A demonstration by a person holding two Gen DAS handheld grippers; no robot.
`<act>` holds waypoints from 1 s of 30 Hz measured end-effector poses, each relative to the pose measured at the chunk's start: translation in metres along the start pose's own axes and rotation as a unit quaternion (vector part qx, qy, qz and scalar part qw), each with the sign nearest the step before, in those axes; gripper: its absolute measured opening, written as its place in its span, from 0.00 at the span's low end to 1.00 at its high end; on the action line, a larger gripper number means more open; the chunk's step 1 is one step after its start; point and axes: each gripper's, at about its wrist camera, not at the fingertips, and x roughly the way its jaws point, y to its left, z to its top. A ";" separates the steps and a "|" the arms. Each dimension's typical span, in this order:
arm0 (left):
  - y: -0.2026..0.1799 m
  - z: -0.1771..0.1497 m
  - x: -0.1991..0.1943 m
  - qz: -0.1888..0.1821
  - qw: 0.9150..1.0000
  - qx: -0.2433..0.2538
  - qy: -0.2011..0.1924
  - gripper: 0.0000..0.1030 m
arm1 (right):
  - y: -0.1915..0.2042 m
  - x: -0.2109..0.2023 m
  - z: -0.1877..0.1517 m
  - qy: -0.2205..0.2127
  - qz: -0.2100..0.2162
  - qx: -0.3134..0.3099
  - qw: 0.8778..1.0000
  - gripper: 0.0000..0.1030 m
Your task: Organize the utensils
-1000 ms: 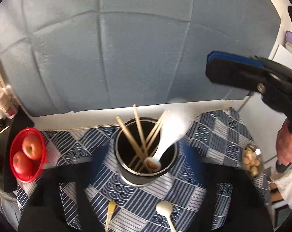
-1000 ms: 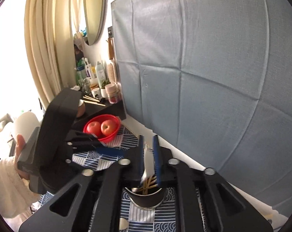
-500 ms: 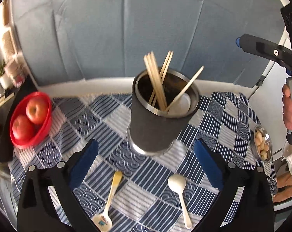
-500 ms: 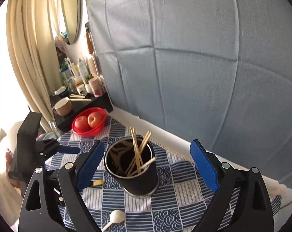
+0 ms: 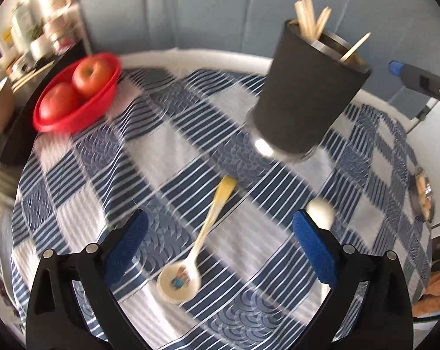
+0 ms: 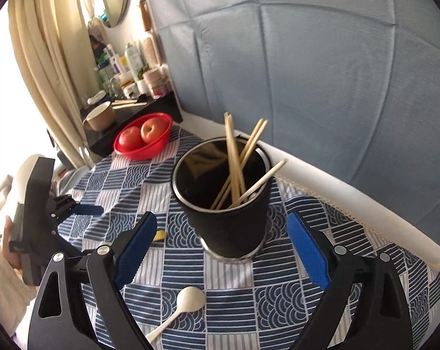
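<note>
My left gripper (image 5: 218, 240) was wide open and held nothing; its blue ribbed pads (image 5: 126, 248) stood on either side of a yellow-handled spoon (image 5: 204, 240). This spoon lay flat on the tablecloth (image 5: 103, 157), with a round cream bowl nearest to me and a small coloured picture inside it, too blurred to read. A white spoon (image 6: 179, 310) of smooth plastic or ceramic lay beside it, its bowl toward the cup. My right gripper (image 6: 221, 249) was also open and empty, its pads on either side of the black cup (image 6: 228, 218) but not touching it. The cup was matte and dark outside, with a shiny metal rim and base, and it stood upright on the blue and white patterned cloth. Several pale wooden chopsticks (image 6: 234, 163) leaned inside it. Farther away, a red plastic bowl (image 6: 144, 137) held two apples (image 6: 141, 132) at the table edge.
</note>
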 end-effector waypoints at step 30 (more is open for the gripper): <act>0.040 -0.051 0.040 0.046 0.998 0.009 0.036 0.46 | 0.083 0.113 -0.047 0.146 0.069 0.028 0.987 0.84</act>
